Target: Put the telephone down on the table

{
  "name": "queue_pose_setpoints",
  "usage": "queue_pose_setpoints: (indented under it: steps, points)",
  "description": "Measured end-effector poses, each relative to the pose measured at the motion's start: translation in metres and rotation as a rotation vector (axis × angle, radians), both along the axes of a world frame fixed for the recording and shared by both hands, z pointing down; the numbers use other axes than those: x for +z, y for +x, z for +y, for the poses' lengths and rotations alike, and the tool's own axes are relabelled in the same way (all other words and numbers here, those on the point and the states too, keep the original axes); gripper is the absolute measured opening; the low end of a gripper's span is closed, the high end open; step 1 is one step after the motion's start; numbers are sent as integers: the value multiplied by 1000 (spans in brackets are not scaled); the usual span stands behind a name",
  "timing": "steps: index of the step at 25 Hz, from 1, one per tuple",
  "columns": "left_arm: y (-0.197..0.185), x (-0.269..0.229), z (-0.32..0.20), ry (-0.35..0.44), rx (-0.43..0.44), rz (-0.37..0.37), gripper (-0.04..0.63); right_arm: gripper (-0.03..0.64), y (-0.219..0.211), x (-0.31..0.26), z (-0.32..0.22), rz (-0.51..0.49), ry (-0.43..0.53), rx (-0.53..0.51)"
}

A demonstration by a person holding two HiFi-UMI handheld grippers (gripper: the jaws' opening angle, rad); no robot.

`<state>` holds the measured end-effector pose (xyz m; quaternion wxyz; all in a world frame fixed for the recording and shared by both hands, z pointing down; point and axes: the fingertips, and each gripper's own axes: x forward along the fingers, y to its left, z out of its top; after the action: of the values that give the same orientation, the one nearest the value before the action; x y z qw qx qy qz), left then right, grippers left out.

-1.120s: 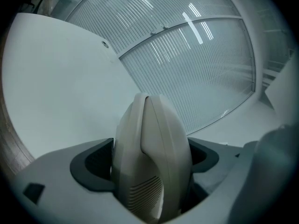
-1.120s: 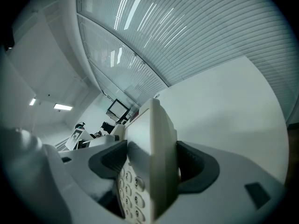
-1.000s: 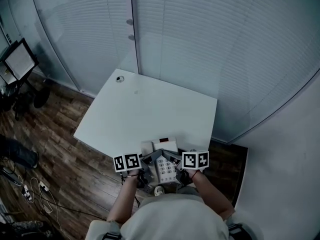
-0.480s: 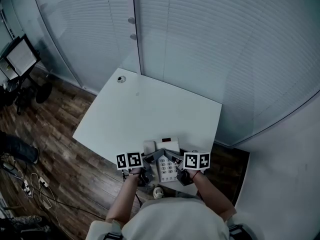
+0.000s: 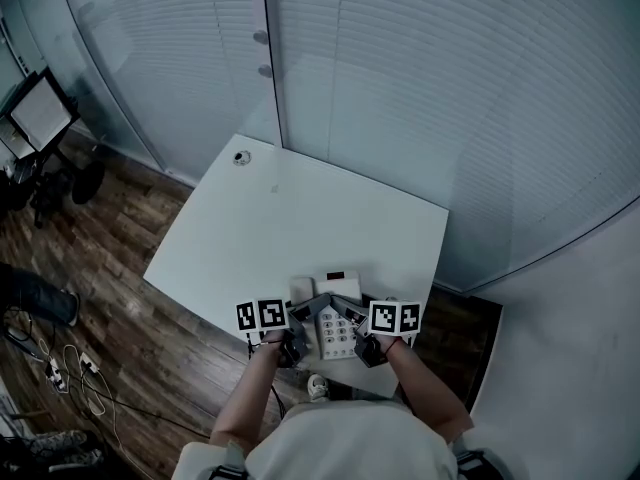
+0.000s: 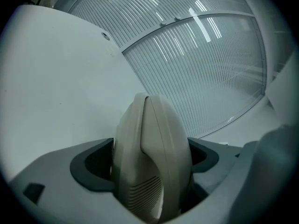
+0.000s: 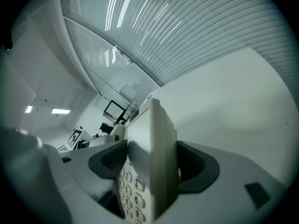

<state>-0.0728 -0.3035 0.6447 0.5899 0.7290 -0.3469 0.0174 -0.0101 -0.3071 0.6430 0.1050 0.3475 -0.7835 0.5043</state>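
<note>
1. Jaws of your left gripper [image 6: 152, 160] pinch the handset side of the cream plastic push-button telephone [image 5: 335, 320].
2. Your right gripper [image 7: 150, 164] has its jaws clamped on the keypad side.
3. Between both grippers, the telephone is at the near edge of the white rectangular worktop [image 5: 300, 218]; whether it touches the worktop is unclear.

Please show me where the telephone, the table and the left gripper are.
telephone [image 5: 338, 332]: head view, on its keypad.
table [image 5: 300, 218]: head view, on its bare top.
left gripper [image 6: 150, 163]: left gripper view, midway between its jaws.
</note>
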Motion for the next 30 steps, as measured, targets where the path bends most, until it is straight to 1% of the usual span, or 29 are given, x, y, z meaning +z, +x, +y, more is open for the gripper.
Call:
queue_pose_setpoints:
  steps: [11,22,30]
  points:
    - [3,21,-17,-19,5,9,458,341,3,21,-17,12,-20,7]
    - [5,33,-26,-39,10,-2,457,342,6,33,-25,7,-44,20]
    - [3,36,-33,-18,24,-32,458,342,3,37,-30,-18,-45,36]
